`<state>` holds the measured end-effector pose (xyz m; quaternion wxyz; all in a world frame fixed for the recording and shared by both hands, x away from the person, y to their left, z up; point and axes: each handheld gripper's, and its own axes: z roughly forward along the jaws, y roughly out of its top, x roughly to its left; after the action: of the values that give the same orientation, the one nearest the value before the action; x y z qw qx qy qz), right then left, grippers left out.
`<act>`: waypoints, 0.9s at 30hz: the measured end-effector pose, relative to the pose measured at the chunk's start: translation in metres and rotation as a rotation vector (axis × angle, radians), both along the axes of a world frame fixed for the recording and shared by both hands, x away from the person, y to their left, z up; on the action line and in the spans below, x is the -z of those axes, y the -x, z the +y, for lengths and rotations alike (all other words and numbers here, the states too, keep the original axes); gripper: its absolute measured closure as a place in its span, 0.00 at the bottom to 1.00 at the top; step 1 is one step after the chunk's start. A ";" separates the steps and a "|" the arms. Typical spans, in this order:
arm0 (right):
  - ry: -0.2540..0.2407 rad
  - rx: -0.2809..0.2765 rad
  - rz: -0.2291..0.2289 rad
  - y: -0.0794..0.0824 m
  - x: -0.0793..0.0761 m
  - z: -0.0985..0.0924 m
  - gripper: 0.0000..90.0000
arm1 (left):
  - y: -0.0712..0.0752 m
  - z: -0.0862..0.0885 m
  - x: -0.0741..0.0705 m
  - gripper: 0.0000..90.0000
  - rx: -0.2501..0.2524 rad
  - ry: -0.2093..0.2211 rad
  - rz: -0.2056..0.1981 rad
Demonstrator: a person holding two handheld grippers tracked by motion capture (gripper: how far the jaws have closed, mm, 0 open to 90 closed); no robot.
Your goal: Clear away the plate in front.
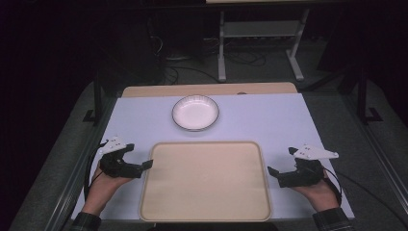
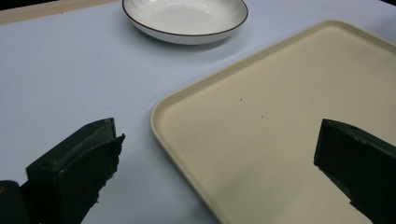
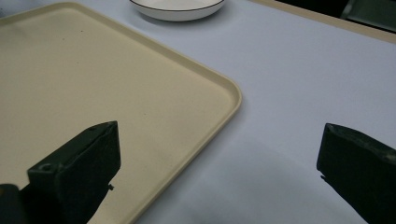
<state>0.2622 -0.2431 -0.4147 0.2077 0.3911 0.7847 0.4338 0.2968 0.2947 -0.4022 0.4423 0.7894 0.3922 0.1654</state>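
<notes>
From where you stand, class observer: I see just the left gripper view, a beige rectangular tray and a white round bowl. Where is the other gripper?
Observer: The right gripper sits at the beige rectangular tray's right edge, jaws wide apart.
Operator: Holding anything?
Observer: No; in the right gripper view nothing lies between its jaws.
Operator: Is the bowl centred?
Observer: From the high view, the white round bowl stands just beyond the tray's far edge, slightly left of its middle, apart from it.

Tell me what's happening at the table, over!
Left gripper open, beside the tray. Right gripper open on the other side, nothing held. Tray bare; white bowl just beyond it. Nothing in the way.
</notes>
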 end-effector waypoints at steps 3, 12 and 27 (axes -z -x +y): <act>-0.001 -0.003 0.006 0.000 0.000 0.000 0.00 | -0.003 -0.001 -0.001 0.00 -0.001 0.001 -0.002; 0.003 -0.002 0.007 0.000 0.001 0.001 0.00 | -0.014 -0.003 -0.005 0.00 0.001 0.020 -0.009; 0.001 0.004 0.008 0.000 0.001 0.000 0.00 | -0.030 -0.010 -0.009 0.00 -0.006 0.028 -0.015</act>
<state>0.2621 -0.2434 -0.4155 0.2056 0.3941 0.7852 0.4312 0.3266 0.2844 -0.3935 0.4557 0.7808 0.3935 0.1671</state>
